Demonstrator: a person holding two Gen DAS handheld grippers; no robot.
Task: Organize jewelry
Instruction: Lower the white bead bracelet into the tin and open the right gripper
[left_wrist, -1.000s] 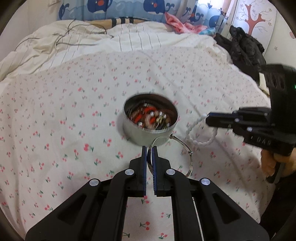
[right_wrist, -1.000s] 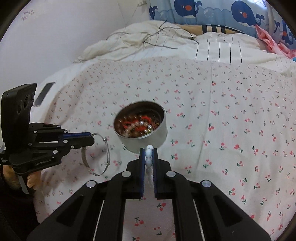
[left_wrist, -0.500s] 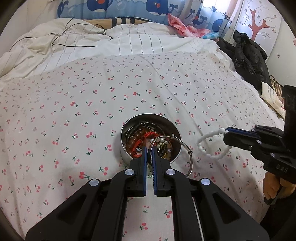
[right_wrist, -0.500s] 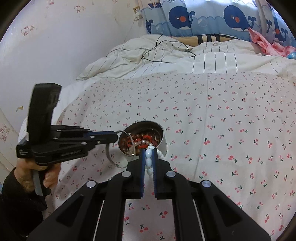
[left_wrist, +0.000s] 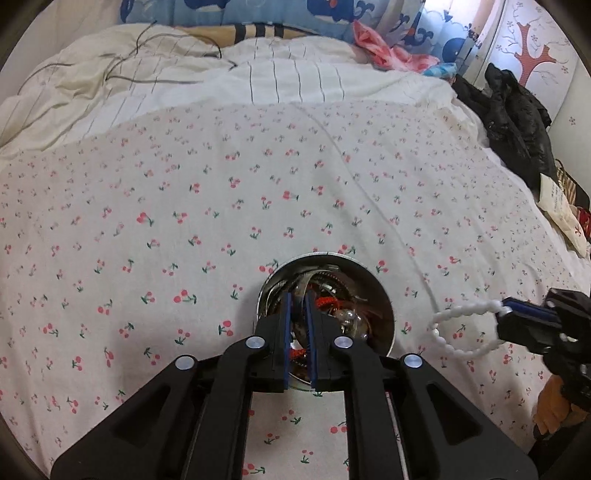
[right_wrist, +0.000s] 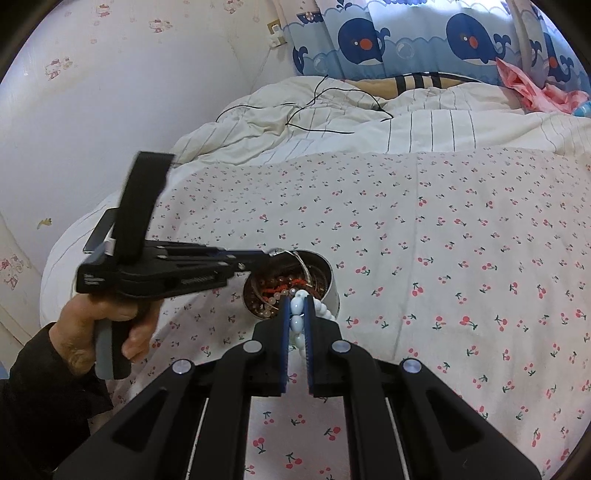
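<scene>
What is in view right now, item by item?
metal tin: one, silver, on the sheet
mixed jewelry: several pieces, red cord and pearly beads, inside the tin
bangle: one, silver, at the left tool's tip over the tin
bead bracelet: one, white, hanging from the right tool, beside the tin
sheet: one, white with red cherries, covering the bed
duvet: one, white striped, behind
cable: black, on the duvet
curtain: blue, whales, far end
jacket: black, bed's right edge
left tool: black, over the tin
right tool: black, clamping the bracelet
left hand: on its tool's handle
</scene>
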